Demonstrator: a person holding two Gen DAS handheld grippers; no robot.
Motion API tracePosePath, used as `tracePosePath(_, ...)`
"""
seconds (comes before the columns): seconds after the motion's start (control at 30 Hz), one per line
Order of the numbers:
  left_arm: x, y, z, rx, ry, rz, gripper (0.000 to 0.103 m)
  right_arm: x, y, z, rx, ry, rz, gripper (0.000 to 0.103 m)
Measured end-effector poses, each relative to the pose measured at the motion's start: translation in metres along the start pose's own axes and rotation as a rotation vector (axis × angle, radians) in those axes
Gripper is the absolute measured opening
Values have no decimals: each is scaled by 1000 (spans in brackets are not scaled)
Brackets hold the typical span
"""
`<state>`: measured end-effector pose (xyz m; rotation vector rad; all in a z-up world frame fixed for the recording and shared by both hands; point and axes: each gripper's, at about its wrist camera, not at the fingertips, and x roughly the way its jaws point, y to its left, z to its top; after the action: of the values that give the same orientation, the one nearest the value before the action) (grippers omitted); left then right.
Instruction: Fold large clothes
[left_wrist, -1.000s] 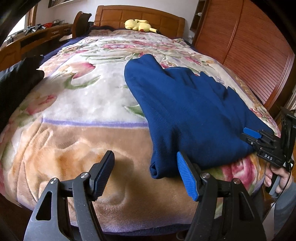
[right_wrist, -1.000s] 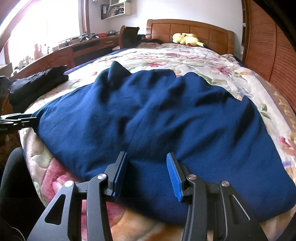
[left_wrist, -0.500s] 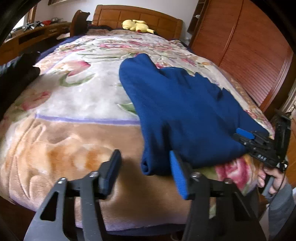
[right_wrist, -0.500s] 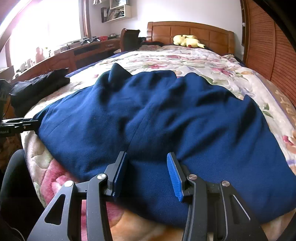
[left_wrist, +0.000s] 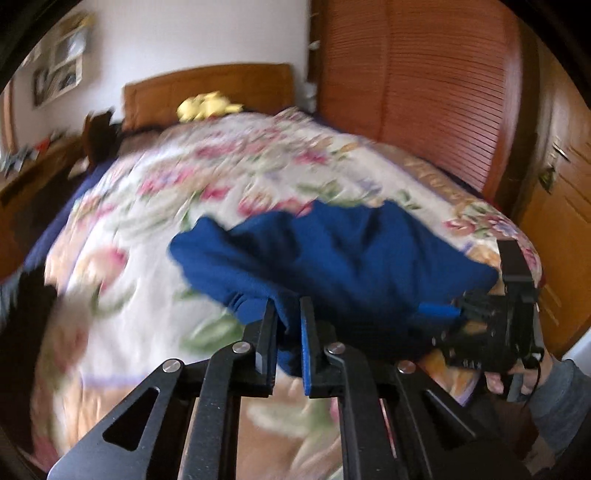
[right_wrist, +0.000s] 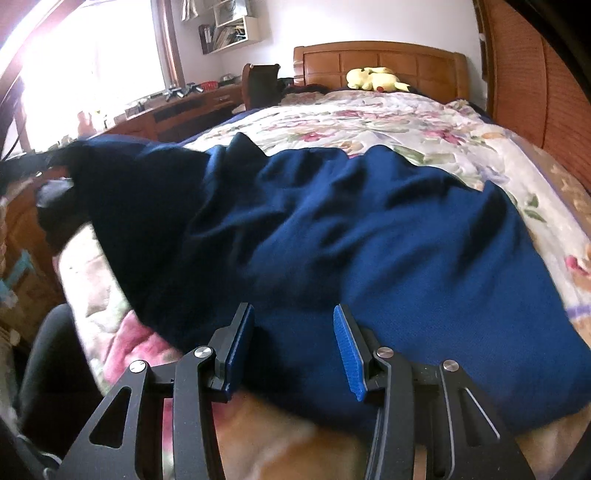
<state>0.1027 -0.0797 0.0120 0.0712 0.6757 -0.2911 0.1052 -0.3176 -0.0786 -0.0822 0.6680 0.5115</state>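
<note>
With its jaws just closed on the near corner, the left gripper (left_wrist: 288, 325) holds the blue sweater (left_wrist: 332, 254) lying across frame centre toward the right gripper (right_wrist: 293, 343), half-open astride the hem, grip unclear.

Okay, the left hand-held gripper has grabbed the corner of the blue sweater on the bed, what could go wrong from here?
1. The left hand-held gripper pinches only a small bunch of the blue sweater at its corner, so the knit could slip out as it is carried over.
2. The right hand-held gripper is open over the hem, so the sweater may drag across the floral blanket and the fold land crooked.
</note>
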Motion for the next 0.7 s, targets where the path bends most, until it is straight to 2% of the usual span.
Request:
tracePosePath(0.17,19,-48,37,102,-15,-72,9,-50,-40,-17,16,-14,-140,46)
tracePosePath(0.37,58,-128,67,215,28,-172,8,-100,-93,-39,63,-50,-283,46)
tracePosePath(0.57,89,-206,88,279,49,-269,8,-128,-123,-59,108,-60,-339,46)
tracePosePath(0.63,90,-224,87,286,56,-307,8,-133,-127,-63,112,-57,-349,46)
tracePosePath(0.7,98,-233,83,274,70,-309,8,-137,-127,-66,111,-55,-353,46)
